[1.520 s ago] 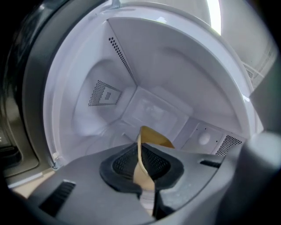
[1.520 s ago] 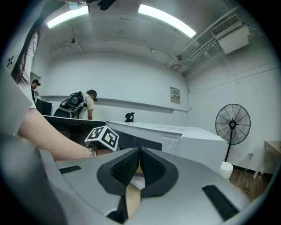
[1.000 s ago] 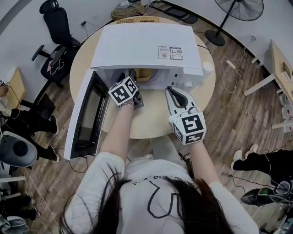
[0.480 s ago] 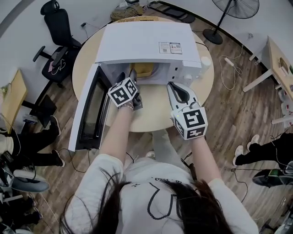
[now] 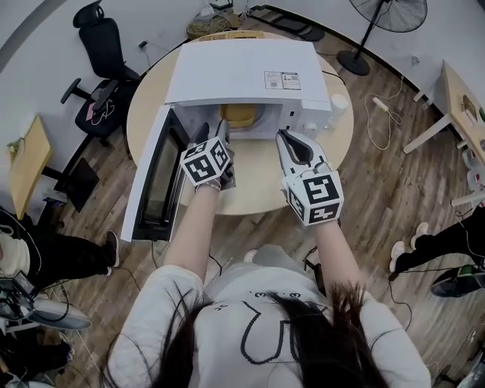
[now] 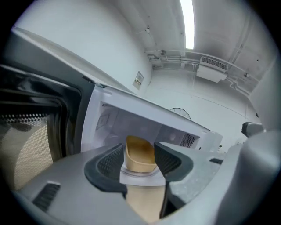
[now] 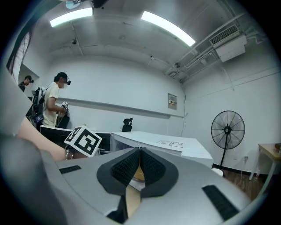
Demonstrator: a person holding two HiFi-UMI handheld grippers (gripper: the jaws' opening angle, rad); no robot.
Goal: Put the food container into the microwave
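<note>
The white microwave (image 5: 242, 72) stands on a round wooden table (image 5: 258, 182) with its door (image 5: 155, 178) swung open to the left. The tan food container (image 5: 241, 115) sits inside the cavity on the turntable. My left gripper (image 5: 212, 130) is at the mouth of the cavity, open. In the left gripper view the container (image 6: 140, 156) shows beyond the gap of my left gripper (image 6: 139, 151), apart from the pads. My right gripper (image 5: 285, 137) hovers over the table in front of the control panel, shut and empty. The right gripper view shows my right gripper (image 7: 139, 162) with its pads pressed together.
A white cup (image 5: 339, 104) stands on the table to the right of the microwave. A black office chair (image 5: 102, 68) is at the far left, a floor fan (image 5: 398, 15) at the far right and a wooden desk (image 5: 466, 98) at the right edge. A person (image 7: 52, 105) stands in the background.
The left gripper has drawn back slightly from the cavity while the container stays inside. The head view has shifted a little. The right gripper has barely moved.
</note>
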